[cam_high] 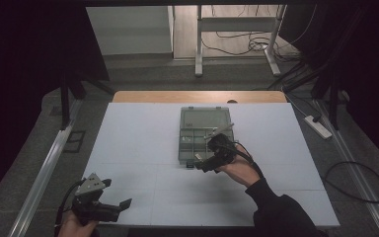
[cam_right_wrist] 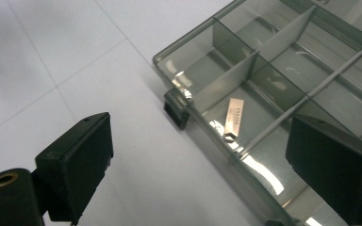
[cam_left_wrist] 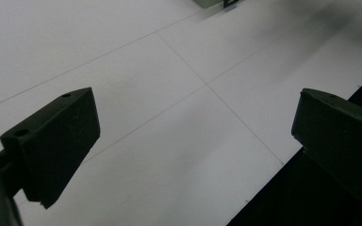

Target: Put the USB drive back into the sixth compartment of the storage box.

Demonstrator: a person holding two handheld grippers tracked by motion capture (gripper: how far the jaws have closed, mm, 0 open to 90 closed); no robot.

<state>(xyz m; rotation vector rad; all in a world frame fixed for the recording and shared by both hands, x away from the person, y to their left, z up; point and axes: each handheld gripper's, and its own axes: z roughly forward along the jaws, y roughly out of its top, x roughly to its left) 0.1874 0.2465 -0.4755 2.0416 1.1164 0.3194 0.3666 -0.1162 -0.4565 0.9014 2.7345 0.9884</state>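
Note:
A clear grey compartment box (cam_high: pixel 205 129) lies open on the white table top (cam_high: pixel 138 138), a little right of centre. My right gripper (cam_high: pixel 201 165) hovers at its near left corner, jaws wide apart with nothing between them. In the right gripper view, the right gripper (cam_right_wrist: pixel 202 155) looks onto the box (cam_right_wrist: pixel 283 89), where a small metal strip (cam_right_wrist: pixel 234 117) lies in one compartment beside a black latch (cam_right_wrist: pixel 176 108). My left gripper (cam_high: pixel 117 193) rests low at the table's front left edge, open and empty. Bare table shows under the left gripper (cam_left_wrist: pixel 195 136).
The table's front edge (cam_left_wrist: pixel 283 165) runs just under the left gripper. On the floor to the right lie a white power strip (cam_high: pixel 318 126) and cables. Desk legs (cam_high: pixel 198 49) stand behind the table, and a metal rail (cam_high: pixel 44 168) runs along the left.

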